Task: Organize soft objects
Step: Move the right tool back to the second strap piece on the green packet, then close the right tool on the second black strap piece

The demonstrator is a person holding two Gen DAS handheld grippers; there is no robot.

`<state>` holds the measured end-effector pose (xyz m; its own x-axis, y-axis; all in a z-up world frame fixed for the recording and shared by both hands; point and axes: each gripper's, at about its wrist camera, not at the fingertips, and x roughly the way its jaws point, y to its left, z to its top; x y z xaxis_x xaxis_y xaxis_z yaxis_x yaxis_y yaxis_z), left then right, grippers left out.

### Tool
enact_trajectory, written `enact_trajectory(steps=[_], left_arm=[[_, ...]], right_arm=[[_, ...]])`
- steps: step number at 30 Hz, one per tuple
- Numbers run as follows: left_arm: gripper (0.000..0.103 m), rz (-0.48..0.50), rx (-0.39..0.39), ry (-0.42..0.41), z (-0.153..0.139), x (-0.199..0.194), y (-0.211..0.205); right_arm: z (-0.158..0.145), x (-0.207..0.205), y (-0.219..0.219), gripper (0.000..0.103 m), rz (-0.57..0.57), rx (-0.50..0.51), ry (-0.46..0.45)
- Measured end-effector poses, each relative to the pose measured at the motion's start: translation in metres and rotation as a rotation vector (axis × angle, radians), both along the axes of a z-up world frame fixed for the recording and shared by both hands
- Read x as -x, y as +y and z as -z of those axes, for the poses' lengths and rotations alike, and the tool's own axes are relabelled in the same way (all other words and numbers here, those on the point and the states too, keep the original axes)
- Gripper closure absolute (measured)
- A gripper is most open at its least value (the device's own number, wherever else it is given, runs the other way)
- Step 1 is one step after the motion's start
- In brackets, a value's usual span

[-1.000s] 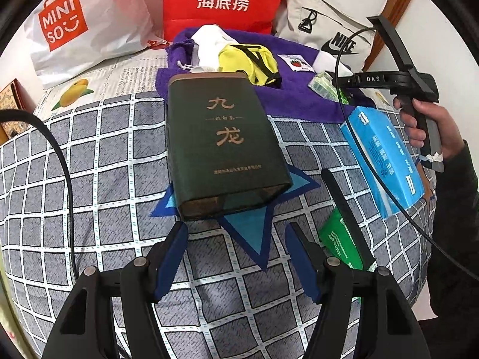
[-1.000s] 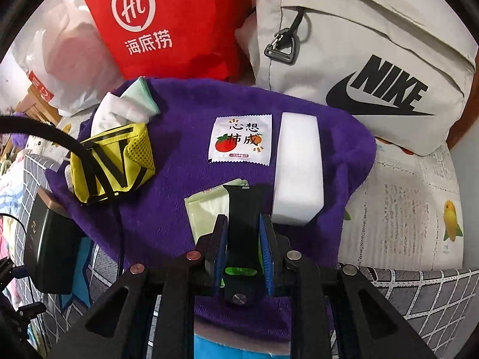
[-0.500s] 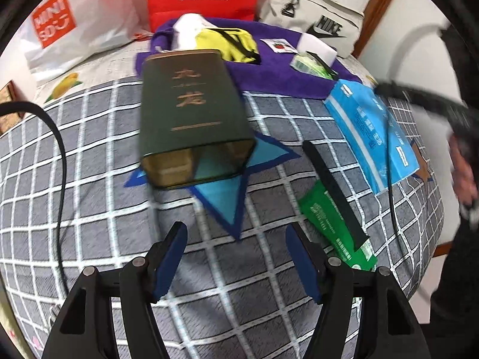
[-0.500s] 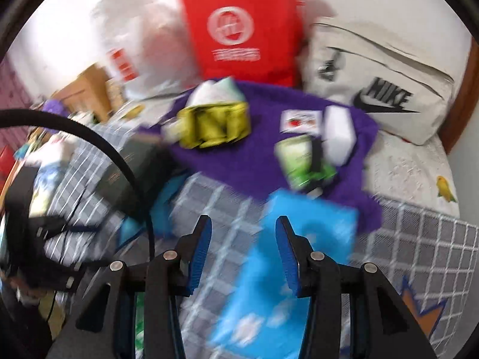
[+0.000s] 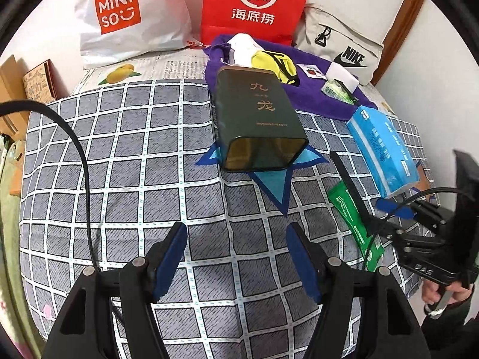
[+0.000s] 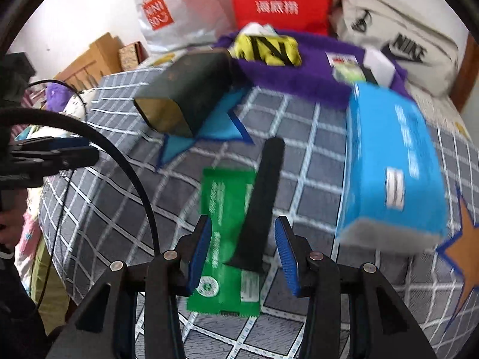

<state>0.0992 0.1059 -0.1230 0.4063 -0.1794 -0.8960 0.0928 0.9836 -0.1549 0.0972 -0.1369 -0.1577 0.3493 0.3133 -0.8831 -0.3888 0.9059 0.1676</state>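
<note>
A purple towel [image 5: 311,95] [image 6: 302,71] at the back of the bed holds a yellow pouch [image 5: 275,62] [image 6: 266,49], a white block [image 5: 342,76], a small sachet and a light green packet [image 5: 335,89]. A blue tissue pack [image 5: 383,149] [image 6: 392,161], a green packet [image 5: 353,218] [image 6: 224,239] and a black strip [image 5: 350,185] [image 6: 260,203] lie on the checked bedspread. My right gripper [image 6: 244,254] is open, its jaws either side of the black strip's near end, above the green packet. My left gripper [image 5: 236,257] is open and empty over the bedspread.
A dark green tin box [image 5: 257,119] [image 6: 185,89] lies on its side mid-bed. A white MINISO bag [image 5: 125,18], a red bag [image 5: 254,3] and a beige Nike bag [image 5: 344,48] stand along the back wall. Cardboard boxes [image 5: 18,92] sit at the left. The right gripper shows in the left wrist view [image 5: 395,209].
My right gripper let go of the black strip with light green packet on the towel, opened, and swung back and down to the black strip on the green packet. My left gripper stayed open.
</note>
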Motion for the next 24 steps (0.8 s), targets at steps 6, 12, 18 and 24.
enact_trajectory(steps=[6, 12, 18, 24], left_arm=[[0.037, 0.006, 0.008, -0.007, -0.001, 0.005, 0.001], [0.036, 0.014, 0.004, 0.001, 0.001, 0.002, 0.000], [0.036, 0.018, 0.002, 0.011, 0.006, -0.006, 0.000], [0.036, 0.027, 0.002, 0.025, 0.012, -0.013, -0.002]], right_arm=[[0.016, -0.009, -0.002, 0.060, 0.054, -0.001, 0.017], [0.018, -0.016, -0.002, 0.082, 0.052, 0.009, -0.011], [0.011, -0.013, -0.005, 0.082, 0.040, -0.014, 0.001], [0.008, -0.006, -0.009, 0.082, 0.027, 0.003, 0.024]])
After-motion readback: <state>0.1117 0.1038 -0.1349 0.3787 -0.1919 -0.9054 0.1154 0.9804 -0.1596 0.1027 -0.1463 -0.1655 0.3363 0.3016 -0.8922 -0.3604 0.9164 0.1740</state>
